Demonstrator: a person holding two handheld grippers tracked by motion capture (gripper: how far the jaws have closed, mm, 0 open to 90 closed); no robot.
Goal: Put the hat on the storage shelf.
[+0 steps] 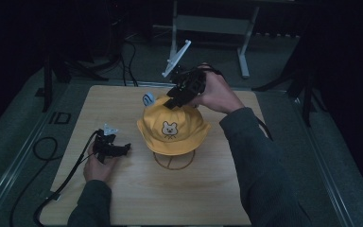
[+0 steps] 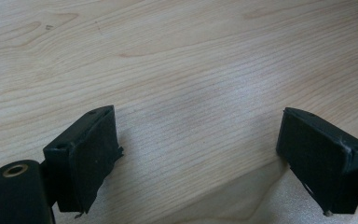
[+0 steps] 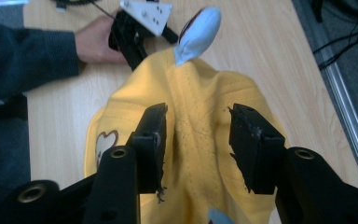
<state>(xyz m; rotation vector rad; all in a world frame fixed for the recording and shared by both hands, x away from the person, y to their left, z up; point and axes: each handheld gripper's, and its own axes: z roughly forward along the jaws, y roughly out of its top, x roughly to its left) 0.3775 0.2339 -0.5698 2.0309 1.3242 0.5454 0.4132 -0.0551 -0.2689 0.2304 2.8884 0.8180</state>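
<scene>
At frame centre, the yellow hat (image 1: 172, 130) sits on a wire stand (image 1: 174, 160), keeping its crown shaped. The right claw (image 3: 198, 135) straddles the crown with jaws apart, not pinching fabric. The left claw (image 2: 200, 154) rests parted on the bench (image 2: 177, 60) at lower left, out of the way.

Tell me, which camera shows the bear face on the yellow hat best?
The high view: the bear face looks straight at that camera from the yellow hat. The right gripper view catches just its edge beside a jaw. The left gripper view looks at the bare table.

I log a light wooden table (image 1: 203, 194) at frame centre, a wire stand ring (image 1: 173, 161) just below centre, a metal frame (image 1: 212, 23) at the top, and dark cables on the floor (image 1: 128, 56) at upper left.
</scene>
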